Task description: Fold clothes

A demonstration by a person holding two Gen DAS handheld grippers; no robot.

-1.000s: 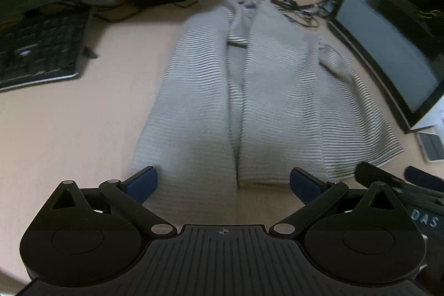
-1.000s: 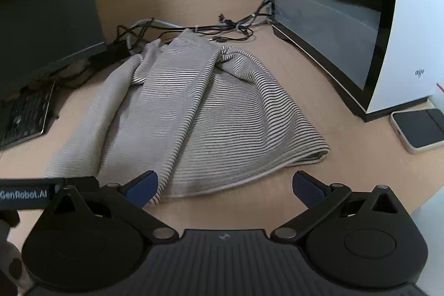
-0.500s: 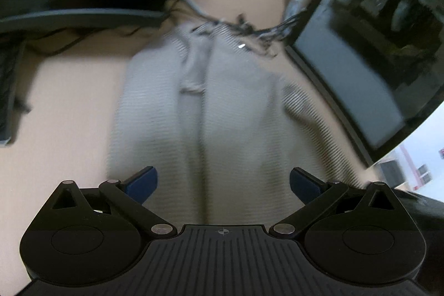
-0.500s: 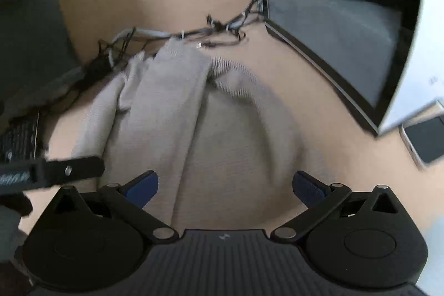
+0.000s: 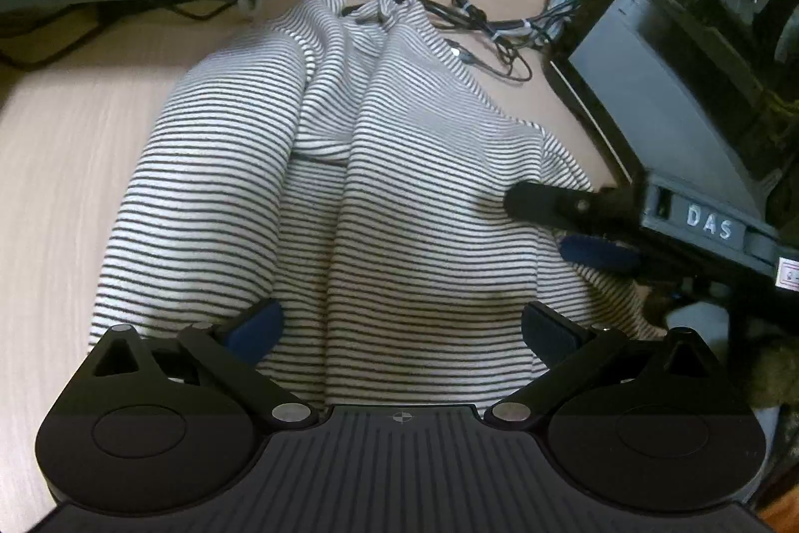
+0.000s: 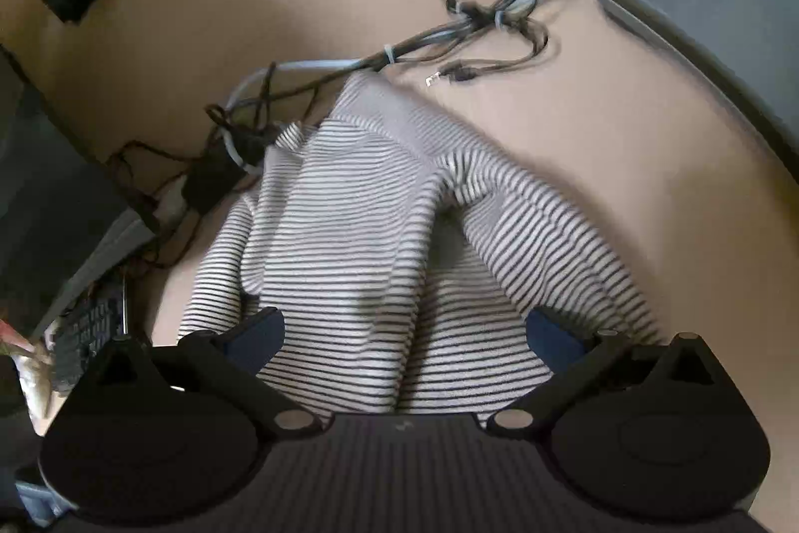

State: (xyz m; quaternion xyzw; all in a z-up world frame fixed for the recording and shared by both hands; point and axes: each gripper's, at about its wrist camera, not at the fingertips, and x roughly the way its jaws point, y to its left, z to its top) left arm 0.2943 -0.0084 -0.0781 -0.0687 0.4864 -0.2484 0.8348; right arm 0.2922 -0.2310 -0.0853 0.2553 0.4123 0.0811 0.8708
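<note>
Beige surface (image 5: 55,163) is carrying a striped garment (image 5: 399,203), now filling more of both views than a second ago. Left tool (image 5: 399,328) and right tool (image 6: 404,333) are hovering closer over it, fingers spread apart.

Garment (image 5: 399,203): one knit piece, white with fine dark horizontal stripes, lying rumpled on the tan bench (image 5: 55,163). A long crease runs lengthwise down the middle, with one side panel lapped over toward the centre and a loose fold bunched at mid-length. Its far end touches a tangle of cables (image 5: 479,18); the near hem spreads wide.
</note>
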